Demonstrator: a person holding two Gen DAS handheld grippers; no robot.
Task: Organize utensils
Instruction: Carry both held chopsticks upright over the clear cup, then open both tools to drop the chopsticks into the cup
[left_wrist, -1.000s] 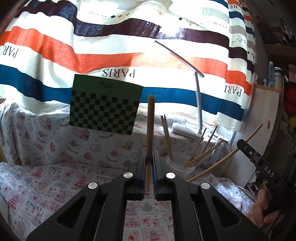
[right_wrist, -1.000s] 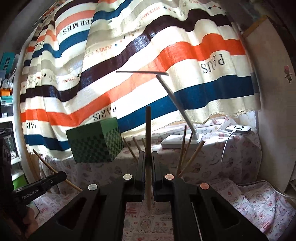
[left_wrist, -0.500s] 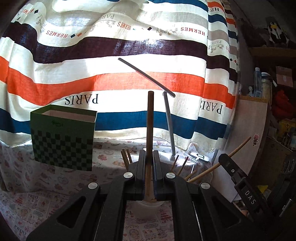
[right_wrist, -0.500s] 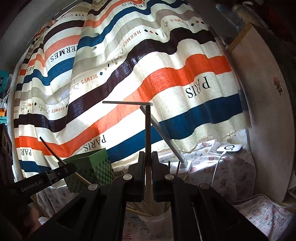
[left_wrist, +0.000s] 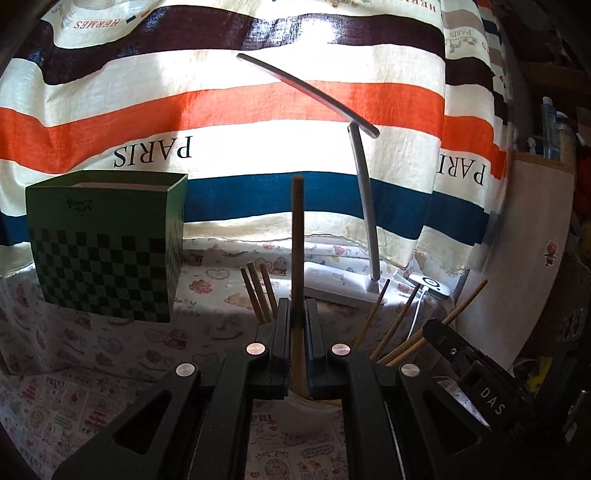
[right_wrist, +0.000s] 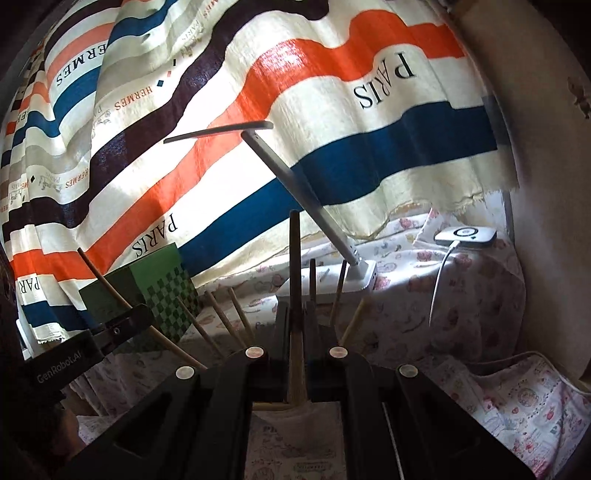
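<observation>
In the left wrist view my left gripper (left_wrist: 297, 308) is shut on an upright wooden chopstick (left_wrist: 297, 240). Just below its fingers is a pale cup (left_wrist: 300, 400) from which several chopsticks (left_wrist: 258, 291) fan out. My right gripper (left_wrist: 437, 332) enters from the right, shut on a slanted chopstick (left_wrist: 465, 306). In the right wrist view my right gripper (right_wrist: 295, 312) is shut on its chopstick (right_wrist: 294, 258) over the same cup (right_wrist: 295, 410). The left gripper (right_wrist: 138, 317) shows at the left with its chopstick (right_wrist: 107, 284).
A green checkered box (left_wrist: 107, 243) stands on the patterned cloth at the left. A white desk lamp (left_wrist: 364, 206) with a flat base (left_wrist: 332, 286) is behind the cup, a white charger puck (left_wrist: 430, 284) beside it. A striped curtain hangs behind, a pale board at the right.
Both grippers have moved in over the cup, each keeping its chopstick. The cup, to the right in the left view a second ago, now sits under the fingers in both views.
</observation>
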